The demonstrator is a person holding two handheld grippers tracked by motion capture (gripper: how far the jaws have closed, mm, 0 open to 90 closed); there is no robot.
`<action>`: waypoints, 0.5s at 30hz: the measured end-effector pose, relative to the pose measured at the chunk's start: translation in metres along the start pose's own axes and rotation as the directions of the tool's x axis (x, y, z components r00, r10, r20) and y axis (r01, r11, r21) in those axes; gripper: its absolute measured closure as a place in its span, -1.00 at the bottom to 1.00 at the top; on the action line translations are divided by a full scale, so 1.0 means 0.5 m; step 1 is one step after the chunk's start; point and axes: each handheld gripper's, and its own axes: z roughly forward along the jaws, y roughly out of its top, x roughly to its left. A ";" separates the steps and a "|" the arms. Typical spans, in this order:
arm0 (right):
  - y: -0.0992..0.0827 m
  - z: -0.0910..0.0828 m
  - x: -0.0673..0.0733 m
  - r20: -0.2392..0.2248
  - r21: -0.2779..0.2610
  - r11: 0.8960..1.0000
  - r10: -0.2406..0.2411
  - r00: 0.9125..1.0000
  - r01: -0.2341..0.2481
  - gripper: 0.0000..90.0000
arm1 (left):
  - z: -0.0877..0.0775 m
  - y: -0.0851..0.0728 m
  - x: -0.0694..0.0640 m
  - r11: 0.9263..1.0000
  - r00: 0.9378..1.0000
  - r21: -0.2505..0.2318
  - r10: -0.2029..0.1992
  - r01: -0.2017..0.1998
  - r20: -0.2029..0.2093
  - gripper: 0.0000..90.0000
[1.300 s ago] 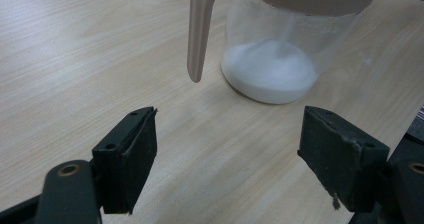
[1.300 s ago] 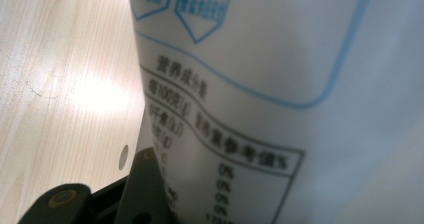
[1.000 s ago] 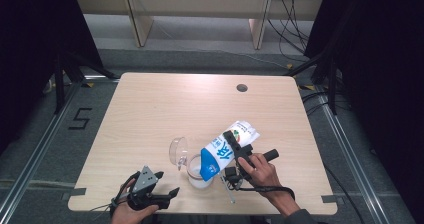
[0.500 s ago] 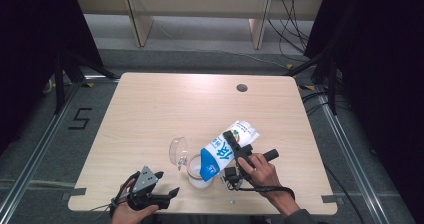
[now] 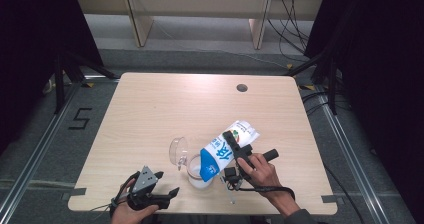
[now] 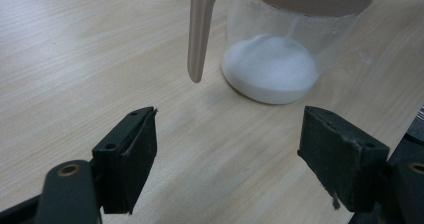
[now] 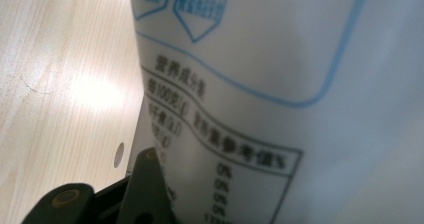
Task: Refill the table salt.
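Table (image 5: 150, 109): pale wood, rounded corners, a small dark hole (image 5: 242, 87) near its far edge.

Bag (image 5: 226, 146): white and blue printed pouch, tilted with its long axis running from far right down to near left, blue mouth end lowest and set over the jug's opening. Its printed face, with blue outlines and a nutrition table, lay right against the right gripper's camera.

Right gripper (image 5: 231, 143): clamped across the bag's middle, carrying it; the nearer hand to the jug, which lay just to its left.

Left gripper (image 6: 227, 159): jaws spread wide and empty, resting near the table's near edge, short of the jug and pointed toward it.

Jug (image 6: 280, 49): clear plastic, upright, near the table's front centre, hinged lid (image 5: 176, 150) flipped open to the left; a pale handle (image 6: 200, 29) hung free down its side.

Contents: a low mound of white powder (image 6: 270, 66) on the jug's floor, judged a pour in progress.
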 end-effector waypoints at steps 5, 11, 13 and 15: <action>0.001 0.000 0.001 0.007 -0.002 1.000 0.004 1.000 -0.004 0.36 | 0.000 0.000 0.000 1.000 1.000 0.000 0.003 -0.003 0.000 -0.49; 0.000 0.000 -0.001 0.006 -0.002 1.000 -0.004 1.000 0.004 0.37 | 0.000 0.000 0.000 1.000 1.000 0.000 0.002 -0.002 0.001 -0.49; 0.000 0.001 0.000 0.004 -0.001 1.000 0.000 1.000 0.000 0.37 | 0.000 0.000 0.000 1.000 1.000 0.000 0.003 -0.003 0.000 -0.49; 0.000 0.000 0.000 0.005 0.002 1.000 0.001 1.000 -0.001 0.38 | 0.000 0.000 0.000 1.000 1.000 0.000 0.002 -0.002 0.000 -0.49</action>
